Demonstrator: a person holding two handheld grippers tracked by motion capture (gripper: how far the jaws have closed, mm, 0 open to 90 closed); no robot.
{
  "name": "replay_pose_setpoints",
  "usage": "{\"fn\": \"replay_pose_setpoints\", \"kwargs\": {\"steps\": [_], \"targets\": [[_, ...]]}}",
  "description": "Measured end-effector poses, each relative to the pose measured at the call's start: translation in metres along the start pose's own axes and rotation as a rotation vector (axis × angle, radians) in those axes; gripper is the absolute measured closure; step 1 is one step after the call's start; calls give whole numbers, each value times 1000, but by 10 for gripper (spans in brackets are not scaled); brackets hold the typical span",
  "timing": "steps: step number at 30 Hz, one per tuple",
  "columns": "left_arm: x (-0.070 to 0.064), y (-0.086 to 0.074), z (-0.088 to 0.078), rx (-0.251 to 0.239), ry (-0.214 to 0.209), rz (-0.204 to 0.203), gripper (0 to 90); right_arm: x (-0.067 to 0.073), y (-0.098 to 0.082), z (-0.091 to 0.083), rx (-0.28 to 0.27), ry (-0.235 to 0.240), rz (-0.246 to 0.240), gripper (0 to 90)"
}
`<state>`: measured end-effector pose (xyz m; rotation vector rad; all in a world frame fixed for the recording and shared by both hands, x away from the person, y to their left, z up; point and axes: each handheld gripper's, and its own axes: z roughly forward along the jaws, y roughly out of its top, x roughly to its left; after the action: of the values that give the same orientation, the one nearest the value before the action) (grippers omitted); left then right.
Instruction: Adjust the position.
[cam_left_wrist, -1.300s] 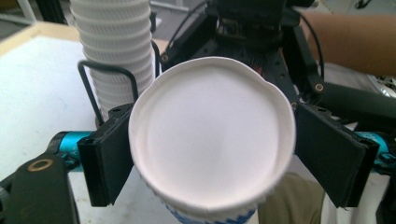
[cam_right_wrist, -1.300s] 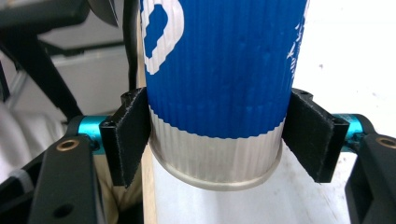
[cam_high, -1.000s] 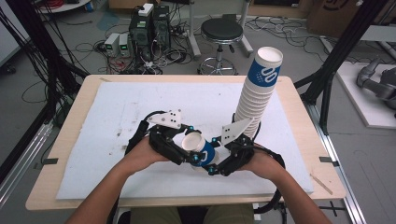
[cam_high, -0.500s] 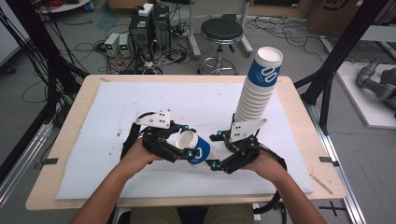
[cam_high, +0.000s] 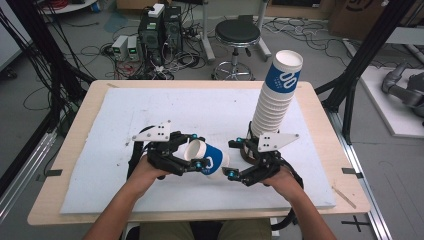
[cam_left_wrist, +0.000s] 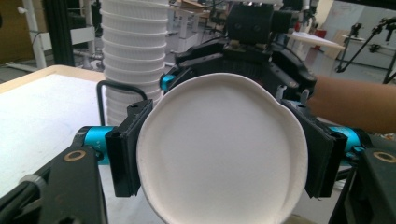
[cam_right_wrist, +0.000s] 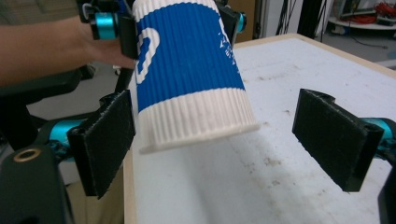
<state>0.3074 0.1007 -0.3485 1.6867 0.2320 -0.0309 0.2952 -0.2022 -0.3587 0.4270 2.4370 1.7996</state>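
A blue and white ribbed paper cup (cam_high: 209, 161) lies on its side in the air above the white board. My left gripper (cam_high: 194, 151) is shut on it near the rim, and the pads (cam_left_wrist: 126, 149) squeeze the mouth (cam_left_wrist: 219, 149) slightly out of round. My right gripper (cam_high: 231, 159) is open; its jaws have just been opening. The cup's base end (cam_right_wrist: 187, 70) hangs between the right pads (cam_right_wrist: 105, 140) without touching them. A tall leaning stack of the same cups (cam_high: 275, 100) stands just behind the right hand.
The white board (cam_high: 150, 110) covers a wooden table whose edge (cam_high: 75, 145) shows at the left. Black frame posts (cam_high: 367, 55) rise at the right, and a stool (cam_high: 237, 32) and electronics sit on the floor beyond the table.
The right jaws have opened off the cup's base. The left jaws have closed on its rim. Both hands have drifted slightly down and toward the near edge.
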Motion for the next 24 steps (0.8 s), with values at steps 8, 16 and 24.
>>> {"fn": "replay_pose_setpoints", "kwargs": {"steps": [8,16,24], "targets": [[-3,-2,6,-20,-25,8,297,3,-6,9,-18,55,14,132],[-4,-1,11,-68,-52,-2,299,5,-13,16,-34,107,42,131],[-4,-1,10,-72,-69,-18,300,7,-13,16,-27,105,24,189]]}}
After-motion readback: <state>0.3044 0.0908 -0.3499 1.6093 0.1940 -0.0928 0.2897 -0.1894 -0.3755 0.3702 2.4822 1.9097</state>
